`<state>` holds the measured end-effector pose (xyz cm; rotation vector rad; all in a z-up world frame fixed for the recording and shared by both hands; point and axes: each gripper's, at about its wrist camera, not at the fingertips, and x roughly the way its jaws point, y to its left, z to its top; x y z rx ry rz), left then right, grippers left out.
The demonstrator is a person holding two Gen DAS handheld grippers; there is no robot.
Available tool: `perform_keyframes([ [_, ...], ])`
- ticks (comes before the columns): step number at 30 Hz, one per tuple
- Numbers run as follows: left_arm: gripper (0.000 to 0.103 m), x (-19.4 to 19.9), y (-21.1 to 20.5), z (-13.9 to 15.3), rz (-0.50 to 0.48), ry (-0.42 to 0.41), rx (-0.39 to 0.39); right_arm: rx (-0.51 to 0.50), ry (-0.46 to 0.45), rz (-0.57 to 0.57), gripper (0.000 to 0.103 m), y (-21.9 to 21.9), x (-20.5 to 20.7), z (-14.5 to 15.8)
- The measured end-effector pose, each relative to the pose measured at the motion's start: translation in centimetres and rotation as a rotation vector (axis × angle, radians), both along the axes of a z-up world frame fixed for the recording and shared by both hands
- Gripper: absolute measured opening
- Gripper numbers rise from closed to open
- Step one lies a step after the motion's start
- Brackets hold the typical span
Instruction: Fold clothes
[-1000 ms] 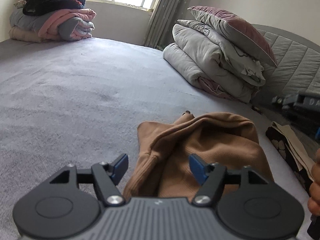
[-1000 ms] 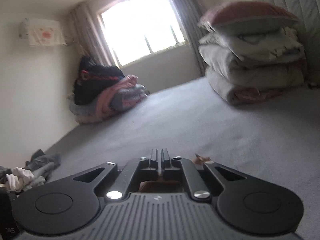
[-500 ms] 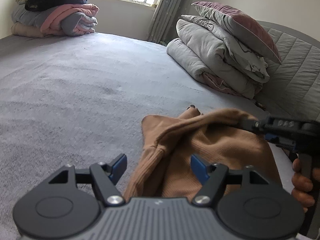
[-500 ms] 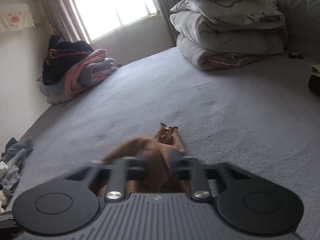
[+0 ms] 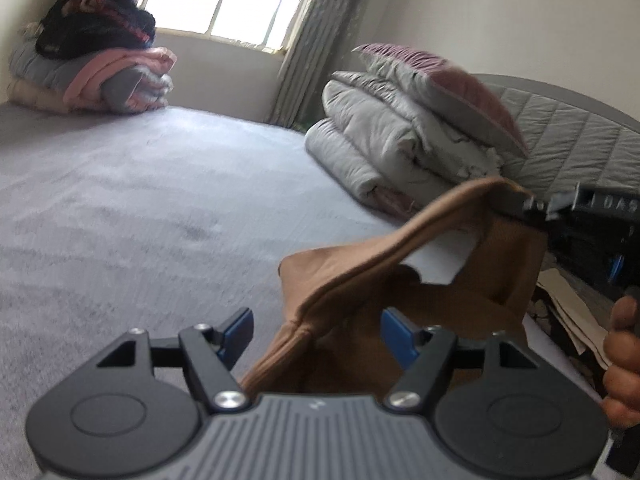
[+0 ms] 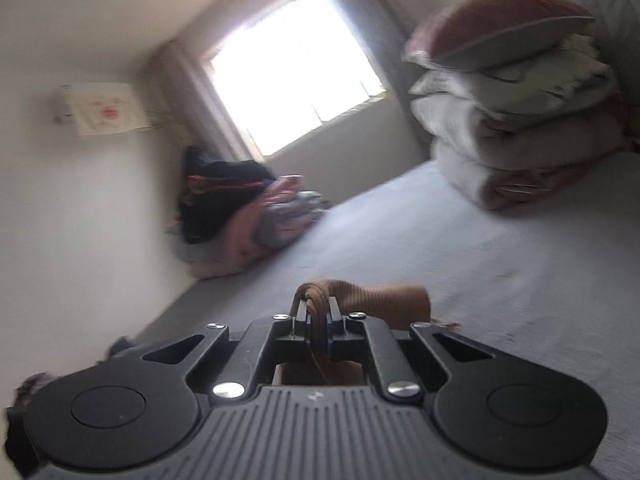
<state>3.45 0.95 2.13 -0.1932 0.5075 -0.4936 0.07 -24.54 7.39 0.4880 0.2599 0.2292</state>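
the right tool point(image 6: 316, 320) is clamped tight on a bunched edge of the tan garment point(image 5: 400, 280), with a ribbed fold poking up between its closed jaws. that pinch holds one end of the cloth raised above the bed point(image 5: 140, 200), so in the left wrist view the fabric runs as a taut ridge from the right tool point(image 5: 536, 208) down toward the left tool point(image 5: 316, 332). lifting it this way probably lets the garment hang and open out, so its shape can be found before any fold is made.

the left tool stands open, its blue pads well apart, and the lower part of the garment passes between them without either pad pressing on it. it looks lined up to take a second hold lower on the cloth, though that grip is not yet made. the person's hand point(image 5: 622, 360) on the right tool's handle shows at the right edge.

beyond the tools the bed is bare, with stacked quilts and a pillow point(image 5: 420, 136) ahead to the right and a heap of blankets point(image 5: 92, 72) far ahead to the left.
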Motion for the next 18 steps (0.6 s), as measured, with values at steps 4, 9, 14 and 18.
perform_keyframes([
  [4, 0.076, -0.6, -0.3, 0.5, -0.036, -0.048, 0.004, 0.013, -0.015, 0.083, 0.008, 0.6, -0.4, 0.6],
  [9, 0.078, -1.3, -0.2, 0.9, -0.071, -0.081, 0.003, 0.103, -0.008, 0.226, 0.008, 0.8, -0.2, 0.5],
  [14, 0.079, -2.3, 0.4, 1.4, -0.105, -0.111, -0.001, 0.143, 0.050, 0.316, 0.008, 1.4, 0.5, -0.3],
  [18, 0.079, -2.8, 0.3, 1.6, -0.201, -0.115, -0.011, 0.218, 0.145, 0.385, 0.008, 1.8, 1.7, -2.0],
])
